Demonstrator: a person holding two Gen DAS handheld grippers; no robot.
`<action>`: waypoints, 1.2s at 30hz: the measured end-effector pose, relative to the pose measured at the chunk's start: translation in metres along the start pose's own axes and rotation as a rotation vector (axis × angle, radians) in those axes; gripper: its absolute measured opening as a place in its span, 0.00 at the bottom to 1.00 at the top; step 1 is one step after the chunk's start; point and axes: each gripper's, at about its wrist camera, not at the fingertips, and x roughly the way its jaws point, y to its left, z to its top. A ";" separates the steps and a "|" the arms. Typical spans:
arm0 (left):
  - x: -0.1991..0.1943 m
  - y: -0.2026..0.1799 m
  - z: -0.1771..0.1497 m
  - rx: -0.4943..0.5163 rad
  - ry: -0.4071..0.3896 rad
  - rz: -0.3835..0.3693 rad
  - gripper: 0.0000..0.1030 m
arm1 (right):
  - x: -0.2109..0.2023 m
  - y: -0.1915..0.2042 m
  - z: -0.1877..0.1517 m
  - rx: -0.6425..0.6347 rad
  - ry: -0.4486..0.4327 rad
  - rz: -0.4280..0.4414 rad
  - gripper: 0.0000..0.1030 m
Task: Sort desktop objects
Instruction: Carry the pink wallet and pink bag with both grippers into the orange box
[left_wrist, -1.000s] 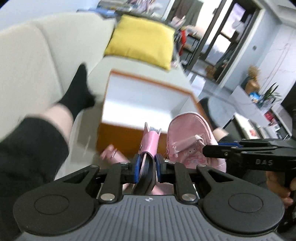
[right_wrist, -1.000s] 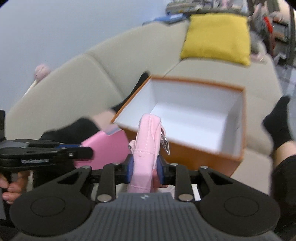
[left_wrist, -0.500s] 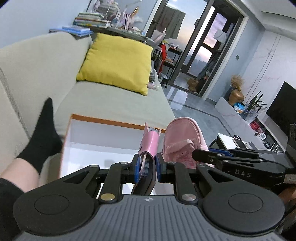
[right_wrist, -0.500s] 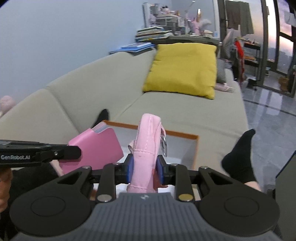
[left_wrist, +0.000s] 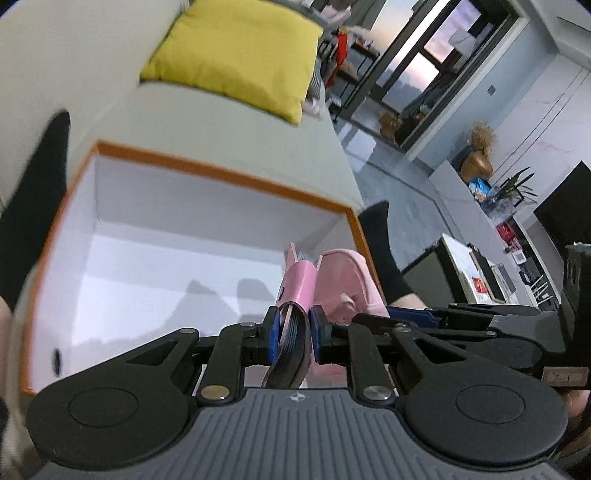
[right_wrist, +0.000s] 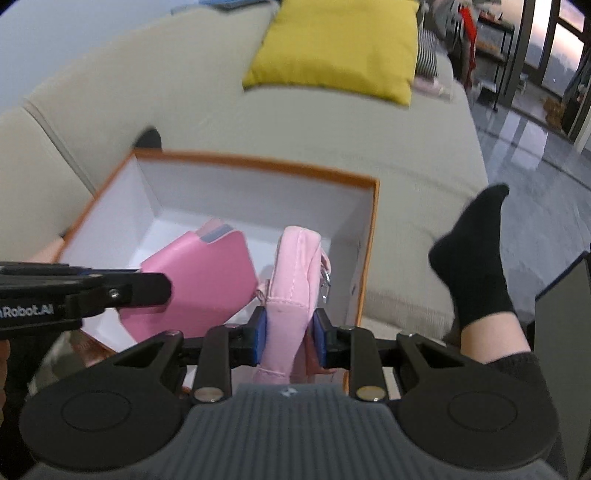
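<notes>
Beige fabric sofa (right_wrist: 332, 122) with 1 yellow cushion (right_wrist: 332, 44). On it, rectangular orange-edged box (left_wrist: 221, 173), smooth white inside. Above the box: glossy pink notebook (right_wrist: 199, 280), pinched by left gripper (left_wrist: 293, 332); soft stitched pale-pink pouch (right_wrist: 291, 277), pinched by right gripper (right_wrist: 290, 336).
</notes>
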 end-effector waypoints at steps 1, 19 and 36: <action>0.006 0.002 -0.001 -0.007 0.013 0.003 0.19 | 0.003 0.000 -0.001 -0.001 0.018 -0.007 0.27; 0.050 0.011 -0.021 -0.139 0.083 0.080 0.18 | 0.035 -0.006 0.002 0.048 0.190 -0.018 0.31; 0.051 0.000 -0.021 -0.140 0.135 0.092 0.19 | -0.017 -0.014 0.003 0.024 0.024 -0.039 0.44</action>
